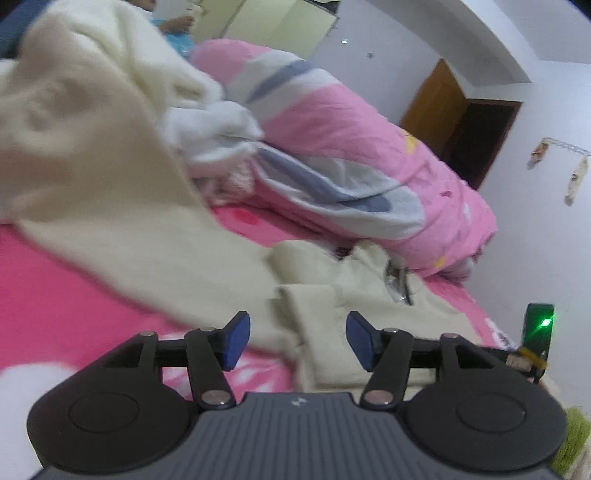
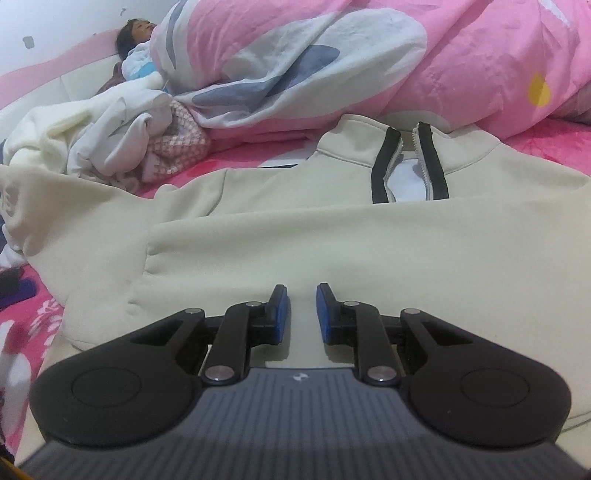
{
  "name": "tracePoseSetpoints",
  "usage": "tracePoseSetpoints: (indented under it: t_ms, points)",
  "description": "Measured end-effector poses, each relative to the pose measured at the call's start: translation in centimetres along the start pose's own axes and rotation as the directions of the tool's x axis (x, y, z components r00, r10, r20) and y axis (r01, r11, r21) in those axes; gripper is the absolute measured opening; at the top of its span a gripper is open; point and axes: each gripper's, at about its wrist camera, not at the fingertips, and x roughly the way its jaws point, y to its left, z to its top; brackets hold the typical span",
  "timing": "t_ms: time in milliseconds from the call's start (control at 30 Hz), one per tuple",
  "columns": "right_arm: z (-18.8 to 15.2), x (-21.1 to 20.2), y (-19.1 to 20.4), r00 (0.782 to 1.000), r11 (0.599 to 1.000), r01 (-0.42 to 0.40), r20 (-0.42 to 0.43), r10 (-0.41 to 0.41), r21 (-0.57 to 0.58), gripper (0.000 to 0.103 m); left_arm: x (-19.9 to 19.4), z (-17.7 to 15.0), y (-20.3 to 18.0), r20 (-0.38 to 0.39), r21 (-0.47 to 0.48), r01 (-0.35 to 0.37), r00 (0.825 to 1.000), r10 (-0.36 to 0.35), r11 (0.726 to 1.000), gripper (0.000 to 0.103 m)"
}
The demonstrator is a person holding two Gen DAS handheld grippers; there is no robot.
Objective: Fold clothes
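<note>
A cream zip-neck sweater [image 2: 332, 240] lies front-up on the pink bed, its black-edged zipper collar [image 2: 410, 166] at the far end and a sleeve folded across the chest. My right gripper [image 2: 301, 299] rests low over the near hem, open by a narrow gap with cream cloth showing between the blue pads. In the left wrist view the same sweater [image 1: 369, 295] lies ahead, and my left gripper [image 1: 297, 332] is wide open just above it, holding nothing. A big blurred cream cloth [image 1: 92, 147] fills the upper left.
A rolled pink quilt [image 1: 351, 147] with grey-blue patches [image 2: 369, 55] lies behind the sweater. A person [image 2: 135, 33] lies at the bed's far end. Crumpled clothes [image 2: 122, 140] sit left. A brown door [image 1: 461, 122] and white wall stand beyond. A green-lit device [image 1: 539, 325] is right.
</note>
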Motion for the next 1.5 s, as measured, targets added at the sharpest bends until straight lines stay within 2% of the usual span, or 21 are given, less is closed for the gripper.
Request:
tracePoseSetpoints:
  t_ms: [167,267,367,500,633,867,900,967,1033,1100,1167,1300,1467,1500]
  points:
    - [-0.2,0.0,0.1,1.000,1.000,0.007,0.009,-0.007,0.000,0.017,-2.7,-0.2,2.2,0.007,-0.001,-0.140,0.990,0.140,0.990,0.061]
    - [-0.2,0.1,0.2,1.000,1.000,0.012,0.014,-0.012,-0.003,0.017,-3.6,0.6,3.2,0.044,-0.015,-0.221,0.974,0.222,0.975,0.063]
    - [-0.3,0.1,0.2,1.000,1.000,0.017,0.018,-0.017,-0.003,0.017,-3.9,1.6,3.9,0.084,-0.030,-0.315,0.945,0.316,0.949,0.067]
    - [-0.4,0.1,0.2,1.000,1.000,0.019,0.022,-0.019,-0.002,0.017,-4.1,3.0,4.8,0.131,-0.073,-0.426,0.892,0.432,0.902,0.074]
    - [-0.4,0.0,0.2,1.000,1.000,0.018,0.025,-0.018,0.007,0.017,-4.5,4.0,6.0,0.177,-0.143,-0.472,0.853,0.491,0.870,0.074]
    - [-0.4,0.0,0.3,0.999,1.000,0.023,0.026,-0.023,0.009,0.017,-5.5,8.5,9.1,0.300,-0.220,-0.484,0.792,0.531,0.847,0.079]
    - [-0.4,0.0,0.3,0.999,1.000,0.023,0.026,-0.023,0.011,0.017,-5.7,9.2,9.7,0.305,-0.240,-0.474,0.792,0.529,0.847,0.079]
    - [-0.4,0.0,0.2,0.999,1.000,0.021,0.026,-0.022,0.013,0.017,-5.8,10.5,11.2,0.297,-0.294,-0.438,0.803,0.517,0.849,0.079]
    - [-0.4,0.0,0.2,0.999,1.000,0.020,0.026,-0.020,0.015,0.017,-5.7,11.5,12.2,0.296,-0.334,-0.425,0.800,0.522,0.841,0.079]
    - [-0.4,0.0,0.2,0.999,1.000,0.019,0.026,-0.019,0.017,0.017,-5.3,12.2,12.7,0.310,-0.336,-0.432,0.789,0.531,0.837,0.079]
    - [-0.4,0.0,0.2,1.000,1.000,0.018,0.026,-0.018,0.019,0.017,-4.8,12.6,13.2,0.319,-0.335,-0.429,0.786,0.529,0.839,0.077]
    - [-0.4,0.0,0.2,1.000,1.000,0.018,0.026,-0.018,0.021,0.017,-3.7,13.1,14.3,0.307,-0.346,-0.422,0.793,0.526,0.838,0.072]
    - [-0.4,0.0,0.2,1.000,1.000,0.017,0.025,-0.017,0.021,0.017,-3.3,12.8,15.2,0.301,-0.369,-0.401,0.802,0.516,0.838,0.070]
    - [-0.4,0.0,0.2,1.000,1.000,0.017,0.025,-0.017,0.021,0.017,-3.3,12.7,15.4,0.302,-0.375,-0.394,0.804,0.512,0.839,0.065]
